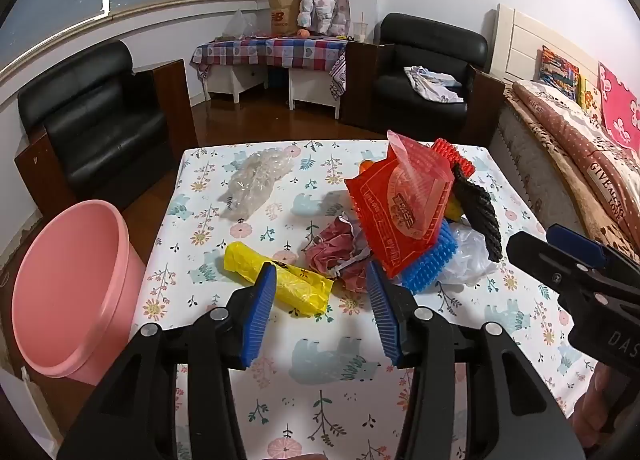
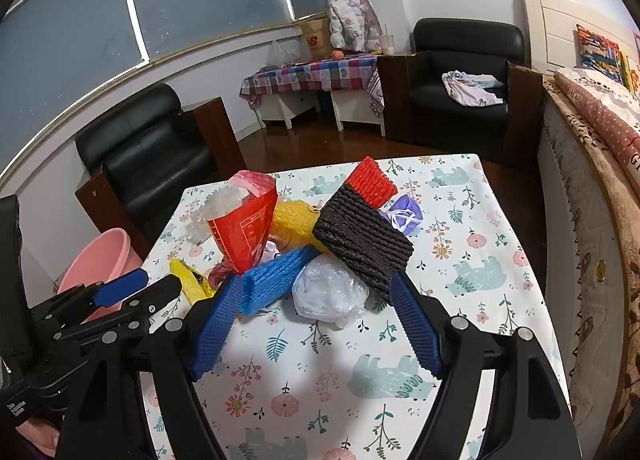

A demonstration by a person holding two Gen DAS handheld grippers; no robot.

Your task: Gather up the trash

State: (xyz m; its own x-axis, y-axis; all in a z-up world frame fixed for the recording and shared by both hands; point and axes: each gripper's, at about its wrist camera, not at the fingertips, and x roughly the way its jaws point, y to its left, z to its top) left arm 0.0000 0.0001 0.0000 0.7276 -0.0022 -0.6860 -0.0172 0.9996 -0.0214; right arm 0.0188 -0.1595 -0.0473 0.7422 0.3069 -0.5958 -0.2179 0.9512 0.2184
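Observation:
A heap of trash lies on the floral table (image 1: 320, 392). It holds a red plastic bag (image 1: 396, 204), a yellow wrapper (image 1: 280, 278), a crumpled dark red wrapper (image 1: 336, 252), blue foam netting (image 1: 430, 258), black foam netting (image 1: 478, 212), a white plastic bag (image 1: 468, 256) and clear bubble wrap (image 1: 256, 180). My left gripper (image 1: 322, 280) is open just above the yellow wrapper, empty. My right gripper (image 2: 316, 296) is open in front of the white plastic bag (image 2: 330, 292), with the blue netting (image 2: 276, 276) and black netting (image 2: 362, 246) at either side.
A pink bucket (image 1: 68, 292) stands on the floor left of the table. Black armchairs (image 1: 92, 120) stand behind, a checked side table (image 1: 272, 52) against the wall, a bed (image 1: 580, 148) at the right. A purple mask (image 2: 404, 214) lies behind the heap.

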